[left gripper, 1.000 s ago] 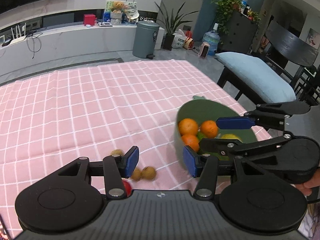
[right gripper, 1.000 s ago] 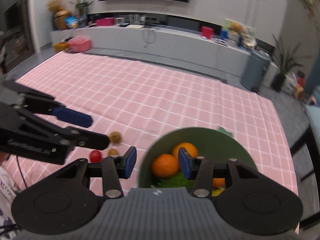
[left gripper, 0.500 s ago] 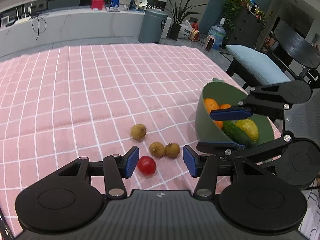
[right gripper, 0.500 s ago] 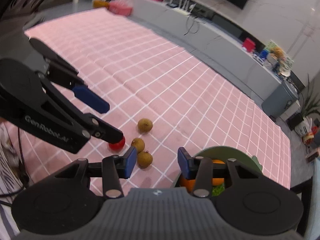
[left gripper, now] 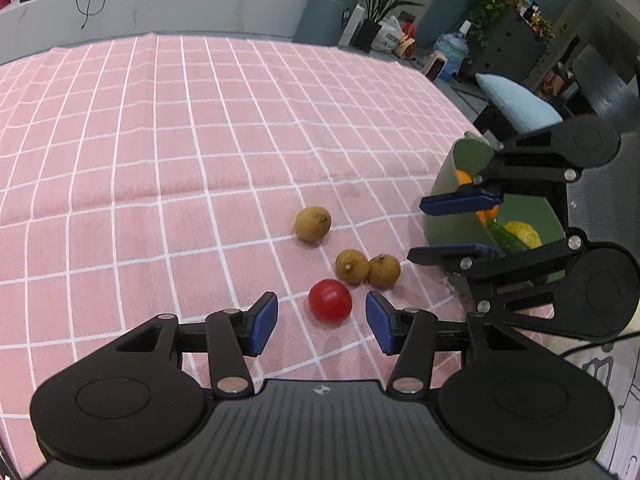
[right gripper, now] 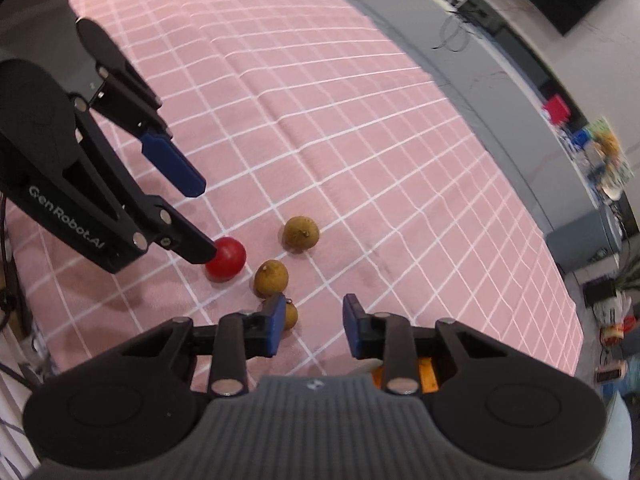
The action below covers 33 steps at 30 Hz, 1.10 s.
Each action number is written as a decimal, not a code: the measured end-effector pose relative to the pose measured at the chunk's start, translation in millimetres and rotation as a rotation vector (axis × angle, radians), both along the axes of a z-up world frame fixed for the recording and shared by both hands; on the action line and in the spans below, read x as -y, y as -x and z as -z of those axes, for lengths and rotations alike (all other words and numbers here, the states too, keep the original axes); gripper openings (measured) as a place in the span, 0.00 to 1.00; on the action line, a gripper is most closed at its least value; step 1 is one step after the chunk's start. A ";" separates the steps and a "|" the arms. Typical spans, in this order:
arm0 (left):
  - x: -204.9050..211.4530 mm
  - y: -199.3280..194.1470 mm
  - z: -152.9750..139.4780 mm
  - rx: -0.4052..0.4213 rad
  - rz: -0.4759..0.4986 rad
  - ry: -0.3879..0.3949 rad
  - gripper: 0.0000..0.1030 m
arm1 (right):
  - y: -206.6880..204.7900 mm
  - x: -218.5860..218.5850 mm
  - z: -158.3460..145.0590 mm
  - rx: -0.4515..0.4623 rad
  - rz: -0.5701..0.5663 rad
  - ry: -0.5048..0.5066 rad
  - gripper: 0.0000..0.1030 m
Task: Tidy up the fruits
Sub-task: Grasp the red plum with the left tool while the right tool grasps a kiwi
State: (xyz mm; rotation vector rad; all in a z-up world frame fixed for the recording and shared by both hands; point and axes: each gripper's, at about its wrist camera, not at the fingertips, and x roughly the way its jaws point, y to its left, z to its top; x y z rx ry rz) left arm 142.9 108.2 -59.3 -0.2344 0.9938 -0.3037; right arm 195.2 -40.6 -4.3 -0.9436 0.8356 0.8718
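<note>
A pink, white-gridded cloth [left gripper: 160, 152] covers the desk. At the right edge of the left-wrist view sits a deep green plastic bowl [left gripper: 452, 216] holding oranges. Low in the frame's centre, the small round red tomato [left gripper: 330, 300] lies just ahead of the left hand-held gripper [left gripper: 322, 322], centred on its spread, empty gap, so this hand looks nearer. Three brown longans [left gripper: 313, 224] lie beyond. The right hand-held gripper [right gripper: 310, 330], angled downward, is closing on nothing.
</note>
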 end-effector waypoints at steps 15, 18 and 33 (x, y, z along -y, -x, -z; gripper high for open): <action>25.6 -11.3 15.3 0.005 0.112 -0.070 0.56 | -10.5 -6.7 26.8 -0.129 -0.126 0.084 0.25; 29.0 -15.1 19.1 -0.001 0.121 -0.073 0.53 | -14.9 -8.1 32.3 -0.144 -0.125 0.087 0.25; 25.7 -19.2 21.7 -0.025 0.070 -0.066 0.31 | -17.6 -7.9 37.4 -0.165 -0.089 0.054 0.20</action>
